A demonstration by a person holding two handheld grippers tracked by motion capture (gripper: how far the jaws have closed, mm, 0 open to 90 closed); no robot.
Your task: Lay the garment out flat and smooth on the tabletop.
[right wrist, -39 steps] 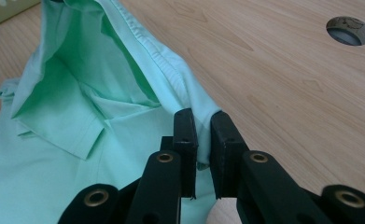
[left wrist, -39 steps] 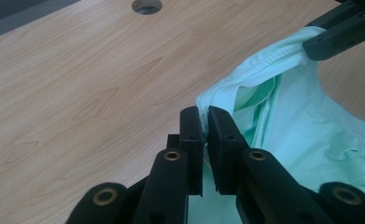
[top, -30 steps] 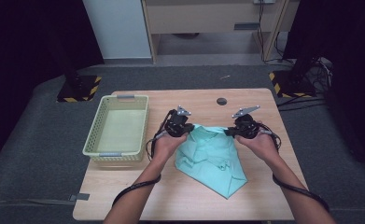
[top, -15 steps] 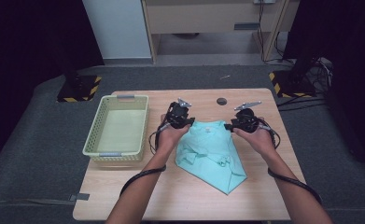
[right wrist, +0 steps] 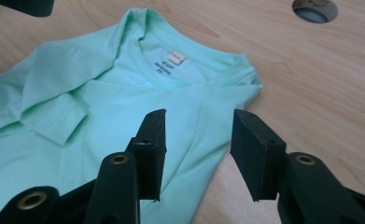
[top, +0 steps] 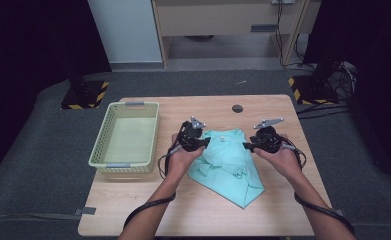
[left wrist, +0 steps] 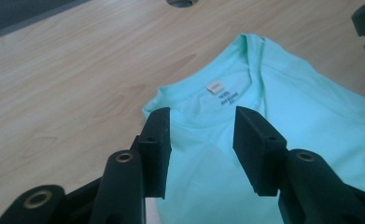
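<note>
So you've got the mint-green t-shirt (top: pixel 228 162) lying on the tabletop (top: pixel 148 210) right in the middle of the high view, collar end toward the top of the frame and the folded lower end tapering down toward lower centre. Your left gripper (top: pixel 199 141) sits at the shirt's upper left corner and your right gripper (top: pixel 250 145) at its upper right, one at each shoulder.

Both sets of fingers have just been moving: the left ones opening, the right ones easing back in a bit. In the left gripper view the fingers (left wrist: pixel 157 144) stand partly apart with the cloth and its neck label (left wrist: pixel 214 87) showing through the gap, nothing pinched. Same in the right gripper view: the fingers (right wrist: pixel 151 144) are partly apart above the shirt's edge, not gripping it.

Off to the left of the high view is the pale yellow basket (top: pixel 103 150), just apart from the shirt, and a small round hole (top: pixel 238 108) sits near the tabletop's top edge.
</note>
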